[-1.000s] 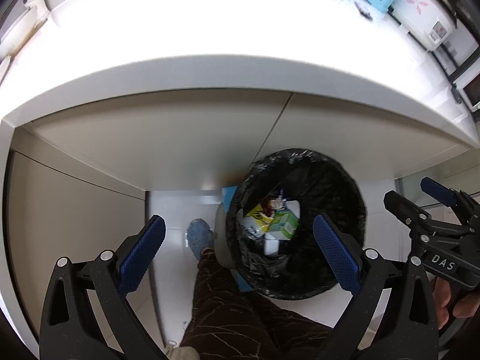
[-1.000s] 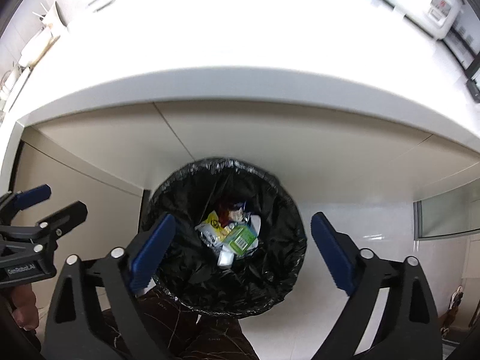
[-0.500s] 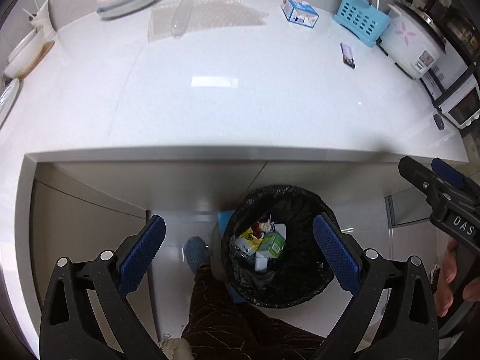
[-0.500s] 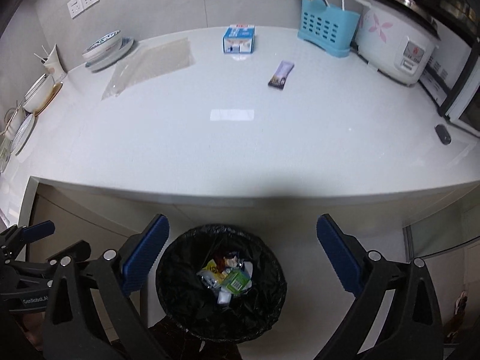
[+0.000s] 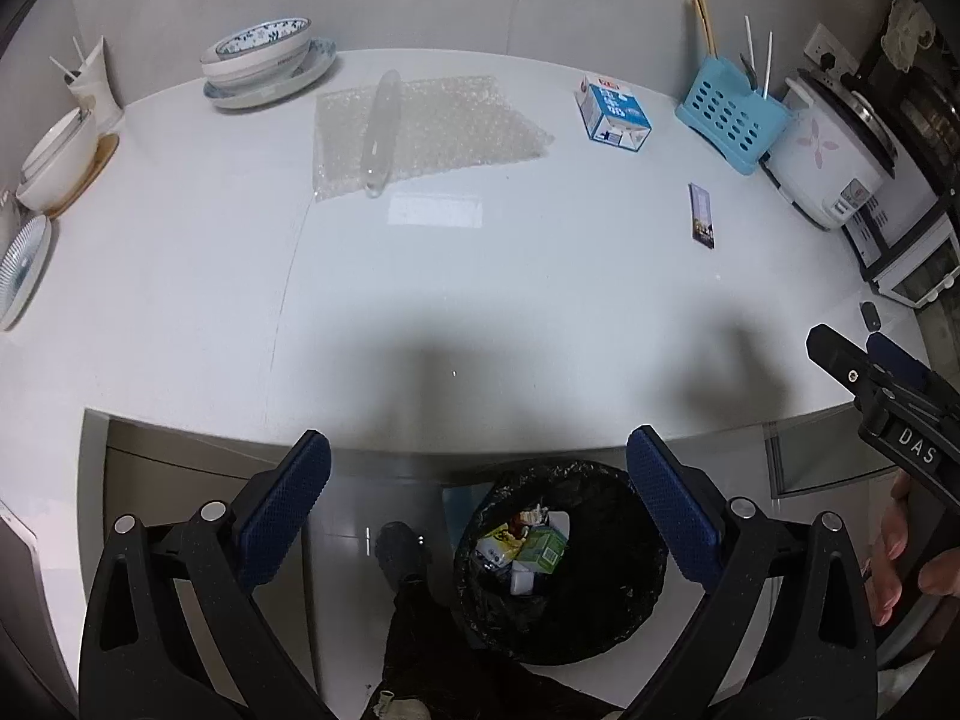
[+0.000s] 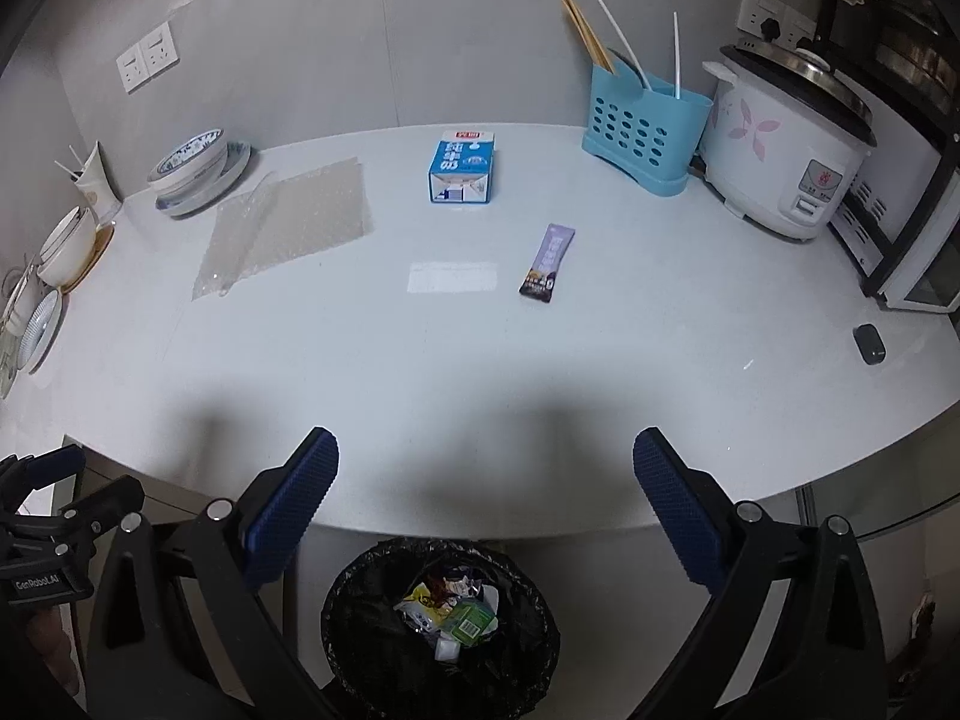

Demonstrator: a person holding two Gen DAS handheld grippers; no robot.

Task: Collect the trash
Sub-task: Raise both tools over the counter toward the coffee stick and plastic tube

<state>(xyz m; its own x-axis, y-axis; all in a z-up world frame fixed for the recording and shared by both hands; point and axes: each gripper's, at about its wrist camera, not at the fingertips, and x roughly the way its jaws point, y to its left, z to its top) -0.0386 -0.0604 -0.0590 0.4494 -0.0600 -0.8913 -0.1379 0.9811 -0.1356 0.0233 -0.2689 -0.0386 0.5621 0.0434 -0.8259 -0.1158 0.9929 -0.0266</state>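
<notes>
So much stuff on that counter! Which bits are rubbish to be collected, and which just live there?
Likely for the job: milk carton, snack wrapper, bubble wrap, black-lined bin, both open grippers, left and right.

Just there: stacked bowls, blue utensil caddy, rice cooker.

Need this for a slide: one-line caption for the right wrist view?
Open right gripper above lined trash bin, facing milk carton and snack wrapper on the counter.

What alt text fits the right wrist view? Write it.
Open right gripper hovers empty above a white counter holding a blue milk carton, purple snack wrapper and bubble wrap; a black-lined trash bin sits below.
</notes>
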